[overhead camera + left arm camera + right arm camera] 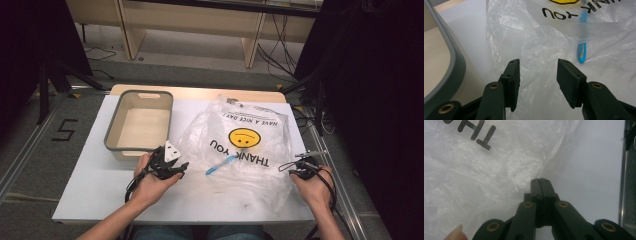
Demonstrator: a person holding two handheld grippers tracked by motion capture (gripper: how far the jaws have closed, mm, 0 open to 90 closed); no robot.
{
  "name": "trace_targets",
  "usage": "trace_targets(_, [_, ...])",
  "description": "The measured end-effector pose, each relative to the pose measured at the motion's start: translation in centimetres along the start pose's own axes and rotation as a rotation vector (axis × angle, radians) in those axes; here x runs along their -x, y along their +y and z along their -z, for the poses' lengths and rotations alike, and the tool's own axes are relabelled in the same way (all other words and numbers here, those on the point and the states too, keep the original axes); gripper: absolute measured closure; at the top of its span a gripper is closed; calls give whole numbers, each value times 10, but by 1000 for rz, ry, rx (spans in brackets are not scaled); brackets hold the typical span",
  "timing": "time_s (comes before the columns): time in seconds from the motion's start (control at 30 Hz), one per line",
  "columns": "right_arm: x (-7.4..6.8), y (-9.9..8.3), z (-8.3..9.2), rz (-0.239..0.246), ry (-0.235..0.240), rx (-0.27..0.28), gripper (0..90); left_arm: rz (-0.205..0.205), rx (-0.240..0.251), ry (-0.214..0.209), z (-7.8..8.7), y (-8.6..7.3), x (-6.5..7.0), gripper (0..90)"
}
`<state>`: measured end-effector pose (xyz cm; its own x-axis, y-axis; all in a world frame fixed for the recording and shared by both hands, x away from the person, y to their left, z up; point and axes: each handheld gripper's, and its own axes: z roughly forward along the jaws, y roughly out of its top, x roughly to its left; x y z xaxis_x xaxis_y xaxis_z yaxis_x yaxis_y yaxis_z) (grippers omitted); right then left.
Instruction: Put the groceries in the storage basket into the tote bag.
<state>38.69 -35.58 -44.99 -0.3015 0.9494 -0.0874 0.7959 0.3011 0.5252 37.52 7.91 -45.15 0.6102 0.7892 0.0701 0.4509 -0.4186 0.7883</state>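
Tabletop (pixel 90 195) seen from above, white and rectangular, with a person's two forearms coming in from the bottom edge. A clear plastic bag (pixel 240 150) lies crumpled across the middle and right of the surface, printed with a yellow smiley face and the words "THANK YOU" and "HAVE A NICE DAY!" (the lettering reads upside down from the person's side). A blue toothbrush (pixel 220 164) sits at the bag, near its lower left part, just under the smiley; in the left gripper view it appears partly blurred through the plastic, so it seems to lie at least partly under a layer of the film. A beige bin (pixel 112 131) with a grey rim stands on the left of the table, just beside the bag.

The left gripper (pixel 537 75), held in the left hand (pixel 150 185), rests near the bag's left edge, next to the bin's front corner. Its two black jaws stand apart, with wrinkled plastic lying in the gap between them but not pinched; the toothbrush is ahead and to the right of them, not touching.

The right gripper (pixel 540 181), in the right hand (pixel 312 187), is at the bag's right edge near the table's right side. Its jaws are pressed together, and their tips meet a fold of the bag; whether film is caught between them cannot be told
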Motion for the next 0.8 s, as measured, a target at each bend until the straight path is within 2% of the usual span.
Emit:
trace_targets(0.1, [5, 5, -2, 22, -30, 37, 900, -3, -30, -10, -2, -1, 1, 489])
trace_targets(0.33, [9, 15, -9, 39, -75, 98, 900, -7, -96, -25, -5, -7, 5, 435])
trace_targets(0.47, [11, 21, -15, 58, -69, 151, 900, -8, -155, -42, -9, -14, 6, 432])
trace_targets(0.6, [10, 25, -21, 78, -60, 178, 900, -5, -165, -59, -10, -17, 9, 437])
trace_targets(0.8, [7, 26, -25, 85, -26, 179, 889, -6, -158, -64, -9, -17, 9, 439])
